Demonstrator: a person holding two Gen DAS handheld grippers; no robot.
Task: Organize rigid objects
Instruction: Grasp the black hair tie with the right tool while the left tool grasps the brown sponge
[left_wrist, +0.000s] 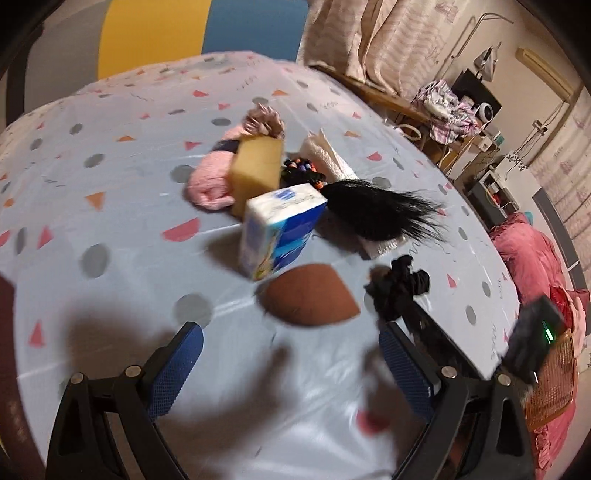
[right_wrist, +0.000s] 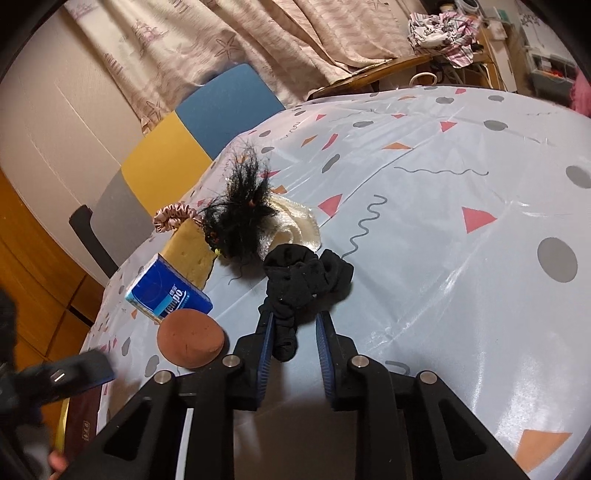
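Note:
A brown egg-shaped sponge (left_wrist: 312, 300) lies on the patterned tablecloth just ahead of my open, empty left gripper (left_wrist: 291, 345); it also shows in the right wrist view (right_wrist: 190, 338). Behind it stand a blue tissue pack (left_wrist: 279, 230) and a yellow sponge block (left_wrist: 256, 168). My right gripper (right_wrist: 295, 325) is open around the tail of a black cloth scrunchie (right_wrist: 306, 277), which touches its left finger; the jaws are not closed on it. The scrunchie shows in the left wrist view (left_wrist: 399, 286) too.
A black hair tuft (right_wrist: 240, 218), a cream knitted cloth (right_wrist: 295, 221), a pink satin scrunchie (right_wrist: 171, 218), a pink knitted item (left_wrist: 208, 181) and coloured hair ties (left_wrist: 303, 171) crowd behind. The table (right_wrist: 461, 295) edge runs along the right in the left wrist view. A chair (right_wrist: 177, 147) stands beyond.

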